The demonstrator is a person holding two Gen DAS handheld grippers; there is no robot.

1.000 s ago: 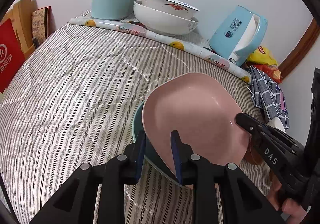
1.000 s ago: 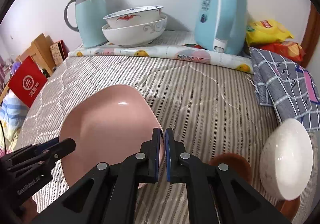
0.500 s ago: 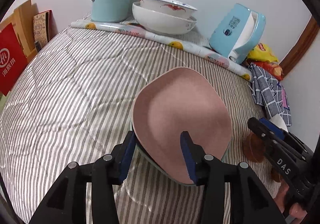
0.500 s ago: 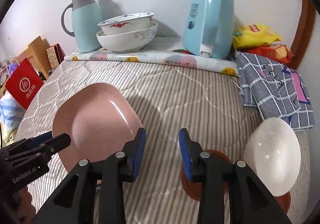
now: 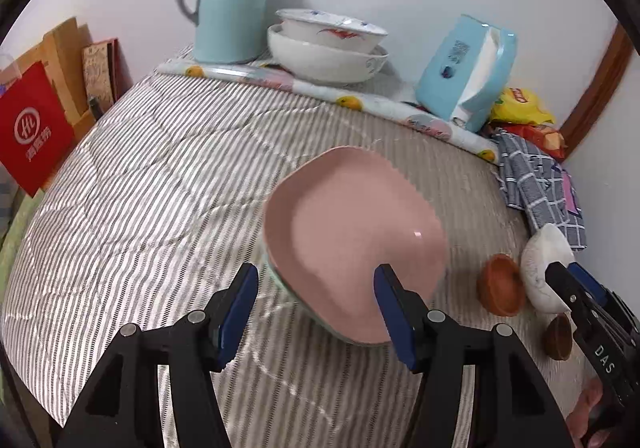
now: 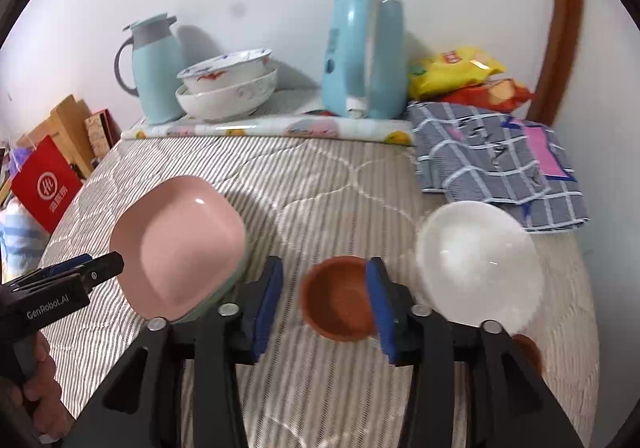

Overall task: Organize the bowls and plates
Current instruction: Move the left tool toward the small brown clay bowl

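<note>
With the pink plate nested on the green one at frame centre, both grippers, left and right, hold nothing, jaws opening.

The striped bed lies bare across the left and middle of the frame, giving broad passage. To the right, the pink plate, brown bowl and white bowl crowd close; along the wall the flask, stacked bowls and tissue box block the way.
</note>
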